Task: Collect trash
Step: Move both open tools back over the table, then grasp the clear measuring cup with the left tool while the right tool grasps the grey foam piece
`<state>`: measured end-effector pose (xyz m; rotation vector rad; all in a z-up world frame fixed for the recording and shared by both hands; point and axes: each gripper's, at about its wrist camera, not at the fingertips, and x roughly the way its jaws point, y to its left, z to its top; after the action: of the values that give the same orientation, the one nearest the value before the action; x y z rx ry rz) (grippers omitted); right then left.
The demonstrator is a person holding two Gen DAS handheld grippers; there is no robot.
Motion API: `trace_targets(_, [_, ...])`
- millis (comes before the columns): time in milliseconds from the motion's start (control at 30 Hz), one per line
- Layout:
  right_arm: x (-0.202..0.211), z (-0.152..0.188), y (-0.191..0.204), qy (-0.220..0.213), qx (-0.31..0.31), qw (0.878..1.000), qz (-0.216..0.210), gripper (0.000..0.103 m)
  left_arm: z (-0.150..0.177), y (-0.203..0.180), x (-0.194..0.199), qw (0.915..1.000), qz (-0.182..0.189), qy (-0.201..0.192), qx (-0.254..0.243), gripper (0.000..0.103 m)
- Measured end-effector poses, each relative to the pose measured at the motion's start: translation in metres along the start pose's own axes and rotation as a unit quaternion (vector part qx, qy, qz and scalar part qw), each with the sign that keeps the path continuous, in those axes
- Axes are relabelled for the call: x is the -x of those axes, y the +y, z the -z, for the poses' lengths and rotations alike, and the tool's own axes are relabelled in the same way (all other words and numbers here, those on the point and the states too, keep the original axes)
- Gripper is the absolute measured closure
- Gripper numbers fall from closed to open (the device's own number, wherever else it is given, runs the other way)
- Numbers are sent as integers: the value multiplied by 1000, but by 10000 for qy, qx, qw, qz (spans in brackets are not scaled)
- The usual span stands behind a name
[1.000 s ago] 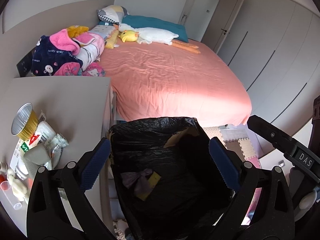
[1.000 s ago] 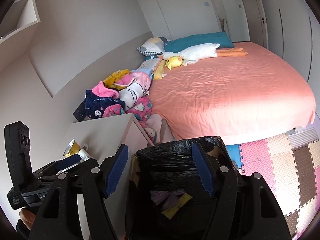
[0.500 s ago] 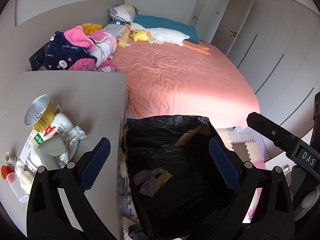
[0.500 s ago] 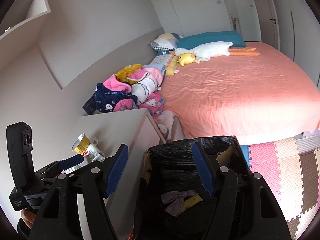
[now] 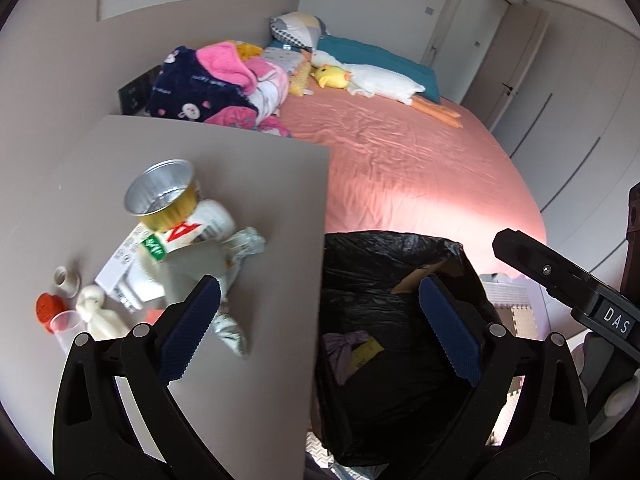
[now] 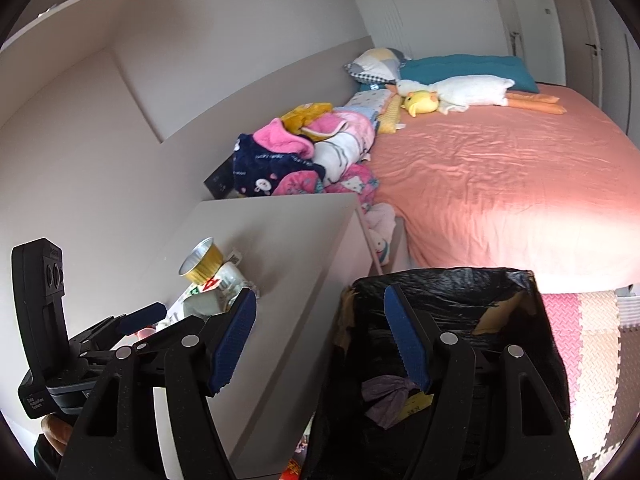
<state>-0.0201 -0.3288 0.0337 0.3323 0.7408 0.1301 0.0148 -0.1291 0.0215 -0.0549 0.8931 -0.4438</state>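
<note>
A black-lined trash bin (image 5: 400, 280) stands beside a beige nightstand (image 5: 260, 360); it holds a purple wad (image 5: 344, 344) and a yellow slip. On the nightstand lies a trash pile: a foil cup (image 5: 164, 192), white packaging (image 5: 176, 240), a crumpled wrapper (image 5: 232, 328), a clear cup and an orange cap (image 5: 46, 308). My left gripper (image 5: 320, 332) is open and empty, straddling the nightstand edge and the bin. My right gripper (image 6: 320, 340) is open and empty above the bin (image 6: 500, 292). The pile also shows in the right wrist view (image 6: 208, 276).
A bed with a pink sheet (image 5: 400, 160) lies behind the bin, with pillows, a plush duck (image 5: 332, 76) and a heap of clothes (image 5: 216, 88). Foam floor mats (image 6: 580, 340) lie to the right. Wardrobe doors line the right wall.
Both grippers have swung left; the nightstand and its trash pile now fill more of the left wrist view. Both stay open and empty.
</note>
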Motion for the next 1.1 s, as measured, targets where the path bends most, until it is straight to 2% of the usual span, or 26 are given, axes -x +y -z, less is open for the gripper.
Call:
trace_targets(500, [-46, 9, 69, 487, 504, 9953, -673, 35, 26, 76, 33, 9956, -577, -133, 722, 7])
trace_targets(867, [-76, 22, 107, 961, 876, 9852, -1115, 35, 46, 122, 44, 9864, -910, -186, 1358, 7])
trace_targets(1100, [-98, 28, 125, 1159, 1074, 9801, -1199, 35, 56, 145, 42, 9790, -1097, -219, 1704, 7])
